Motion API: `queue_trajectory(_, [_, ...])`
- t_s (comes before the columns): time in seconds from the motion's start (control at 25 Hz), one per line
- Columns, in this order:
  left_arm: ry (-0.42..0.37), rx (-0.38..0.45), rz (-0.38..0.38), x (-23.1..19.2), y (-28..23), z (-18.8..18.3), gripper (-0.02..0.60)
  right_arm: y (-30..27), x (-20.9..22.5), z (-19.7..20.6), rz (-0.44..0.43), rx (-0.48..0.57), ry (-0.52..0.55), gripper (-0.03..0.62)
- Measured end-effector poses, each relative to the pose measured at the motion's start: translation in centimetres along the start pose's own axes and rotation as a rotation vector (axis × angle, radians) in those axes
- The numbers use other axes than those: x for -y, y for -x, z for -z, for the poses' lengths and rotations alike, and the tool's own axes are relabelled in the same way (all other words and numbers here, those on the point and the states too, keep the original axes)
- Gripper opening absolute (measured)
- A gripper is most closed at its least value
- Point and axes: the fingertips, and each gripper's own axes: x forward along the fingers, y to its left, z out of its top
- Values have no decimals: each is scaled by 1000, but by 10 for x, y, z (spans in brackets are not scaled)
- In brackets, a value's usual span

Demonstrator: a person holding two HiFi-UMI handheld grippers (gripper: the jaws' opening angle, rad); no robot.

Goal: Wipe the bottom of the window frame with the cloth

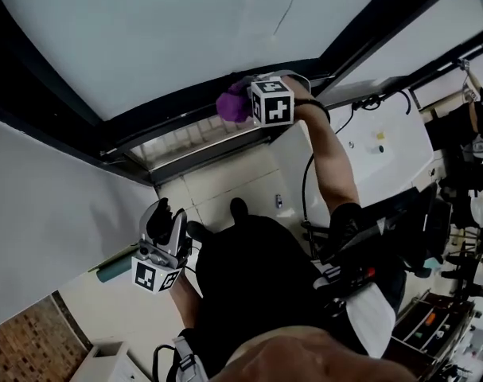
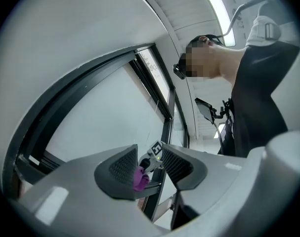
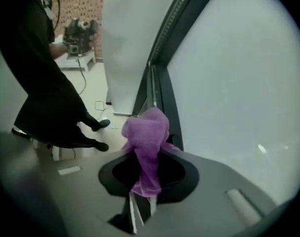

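**So, purple cloth parked at the window frame**

Right gripper (image 1: 247, 102) is clamped tight on the purple cloth (image 1: 231, 106). In the right gripper view the jaws are pinched together on the cloth's middle. A bunched wad sticks out past the tips and a tail hangs back between them. From the head view that wad sits right at the dark bottom rail of the window frame (image 1: 185, 122), just under the big pale pane (image 1: 146, 30) (can't honestly tell if it's pressing on the rail or just beside it). The person's bare right arm (image 1: 333, 157) reaches out to it.

Left gripper (image 1: 165, 217) is held low, well apart from the frame, close to the person's dark-clad body and over the pale tiled floor (image 1: 225, 185). Its own view shows the jaws spread wide with nothing gripped. Through the gap you only see the far-off right gripper and the cloth.
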Motion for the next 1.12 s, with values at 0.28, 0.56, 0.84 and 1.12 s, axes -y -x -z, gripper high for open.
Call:
queue_trajectory(0.28, [17,-20,58,15,-31,7,160,-2,93,37,224,562,-635,71])
queue_trajectory(0.56, [4,-89,57,25,-51,16,160,48,-18,61,-73,825,-496,71])
queue_trajectory(0.84, [-7,-161,108,54,-89,37,160,-18,71,82,416,503,-405,72])
queue_trajectory(1.12, [-27,-223,117,63,-109,46,160,6,-60,66,8,624,-123,72])
